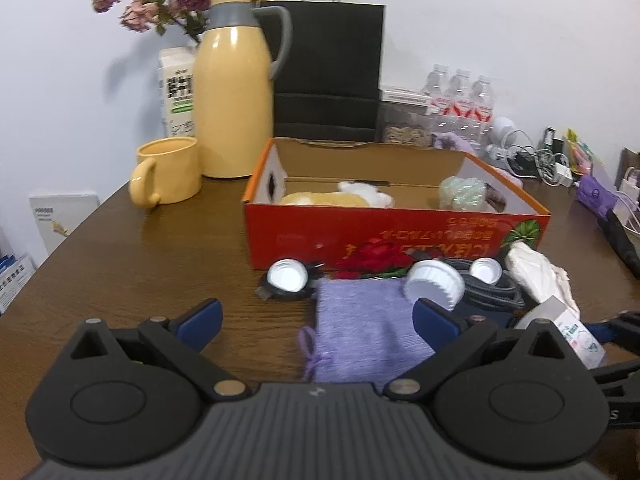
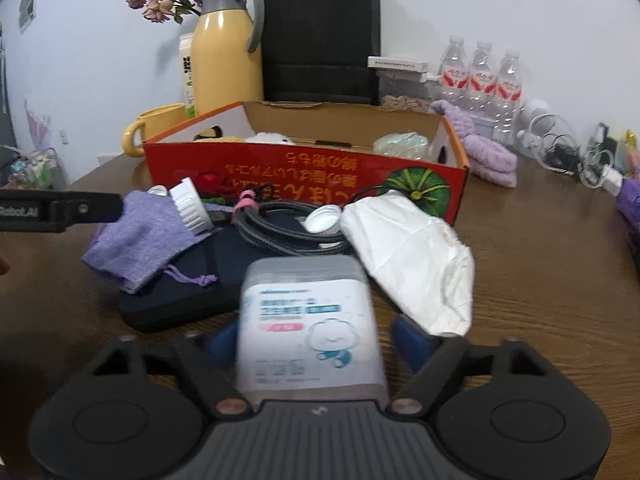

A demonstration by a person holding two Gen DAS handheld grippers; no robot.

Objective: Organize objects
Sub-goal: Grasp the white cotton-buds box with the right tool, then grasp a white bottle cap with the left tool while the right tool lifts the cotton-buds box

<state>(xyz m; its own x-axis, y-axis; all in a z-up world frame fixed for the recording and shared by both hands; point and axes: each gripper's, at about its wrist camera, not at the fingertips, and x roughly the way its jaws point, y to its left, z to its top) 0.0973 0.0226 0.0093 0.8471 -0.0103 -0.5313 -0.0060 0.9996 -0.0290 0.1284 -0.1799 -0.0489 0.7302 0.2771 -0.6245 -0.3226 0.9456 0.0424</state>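
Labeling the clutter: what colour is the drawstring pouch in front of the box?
Lilac purple, with a matching cord: the drawstring pouch shows best in the left wrist view.

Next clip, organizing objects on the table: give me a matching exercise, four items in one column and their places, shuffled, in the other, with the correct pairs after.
Items
1. wipes pack
2. purple pouch
3. yellow mug
4. plush toy

Places
A. inside the red box
B. between the fingers of the right hand-held gripper
C. on the table beside the yellow thermos
D. on the table ahead of the open left hand-held gripper

Pairs: 1-B, 2-D, 3-C, 4-A
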